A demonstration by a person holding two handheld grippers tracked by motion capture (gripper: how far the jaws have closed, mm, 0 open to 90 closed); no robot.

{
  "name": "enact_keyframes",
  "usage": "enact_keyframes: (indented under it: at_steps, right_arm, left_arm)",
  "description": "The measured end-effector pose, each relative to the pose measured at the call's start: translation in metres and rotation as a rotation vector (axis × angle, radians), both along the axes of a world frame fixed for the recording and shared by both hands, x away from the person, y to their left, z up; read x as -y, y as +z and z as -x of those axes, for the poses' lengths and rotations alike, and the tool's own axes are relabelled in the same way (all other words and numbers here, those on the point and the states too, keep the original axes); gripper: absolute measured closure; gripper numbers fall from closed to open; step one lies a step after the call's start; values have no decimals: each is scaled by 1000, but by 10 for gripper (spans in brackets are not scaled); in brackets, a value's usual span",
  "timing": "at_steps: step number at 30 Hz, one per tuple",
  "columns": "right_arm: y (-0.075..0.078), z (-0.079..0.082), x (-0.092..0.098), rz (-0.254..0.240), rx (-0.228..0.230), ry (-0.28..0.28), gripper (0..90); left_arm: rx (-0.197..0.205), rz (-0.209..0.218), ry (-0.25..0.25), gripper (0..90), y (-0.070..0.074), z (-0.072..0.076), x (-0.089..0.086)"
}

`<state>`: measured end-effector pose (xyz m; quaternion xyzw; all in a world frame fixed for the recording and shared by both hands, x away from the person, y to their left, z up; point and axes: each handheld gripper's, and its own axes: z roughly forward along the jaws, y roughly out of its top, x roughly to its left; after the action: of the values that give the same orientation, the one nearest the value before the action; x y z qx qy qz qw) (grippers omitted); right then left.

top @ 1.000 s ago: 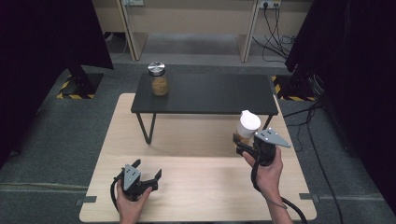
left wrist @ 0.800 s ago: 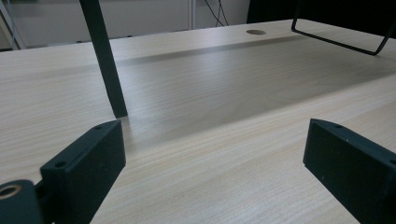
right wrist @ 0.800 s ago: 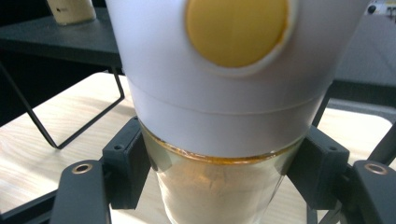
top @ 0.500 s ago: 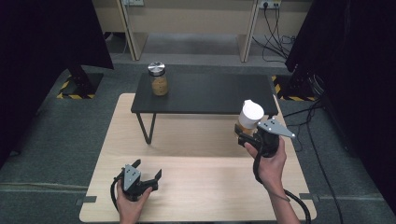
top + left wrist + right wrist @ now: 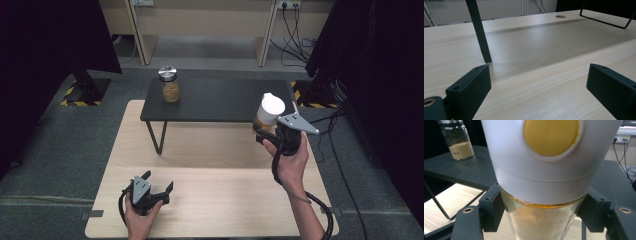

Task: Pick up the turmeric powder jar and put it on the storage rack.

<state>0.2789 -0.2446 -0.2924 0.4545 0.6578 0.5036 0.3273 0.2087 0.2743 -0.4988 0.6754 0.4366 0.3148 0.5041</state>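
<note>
High view: the right gripper (image 5: 267, 131) is pinching a white-capped jar (image 5: 269, 113) and holding it in the air above the right side of the wooden table (image 5: 215, 200), just in front of the near right corner of the black shelf (image 5: 220, 100). The jar is standing roughly upright, its long axis close to vertical, with the cap end on top and tipped slightly toward the camera. A steel-lidded jar (image 5: 169, 85) is standing upright at the shelf's left end, well apart from the held one. The left gripper (image 5: 159, 189) is resting low on the table's near left part, its jaws spread with nothing between them.

Left gripper view: the two black jaws are gaping wide over bare wood. A black shelf leg (image 5: 479, 35) is rising just beyond the left jaw, and a looped wire leg (image 5: 609, 20) is sitting farther off at the upper right.

Right gripper view: the jaws are pressing on both sides of the jar's glass body (image 5: 541, 220), just under the white cap (image 5: 544, 172). A yellow disc (image 5: 551, 135) is showing on the cap. Pale powder is lying inside the glass. The steel-lidded jar (image 5: 459, 142) is standing on the shelf at the upper left.
</note>
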Motion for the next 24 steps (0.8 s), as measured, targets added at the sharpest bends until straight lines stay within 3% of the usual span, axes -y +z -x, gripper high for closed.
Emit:
enact_keyframes:
  at_steps: [9,24]
  right_arm:
    - [13,-19,-9,3,14,-16,305]
    - [21,-59,-27,33,-20,-55,305]
  left_arm:
    - [1,4,-4,45,0,1,-1]
    - [-5,10,-6,45,0,0,-2]
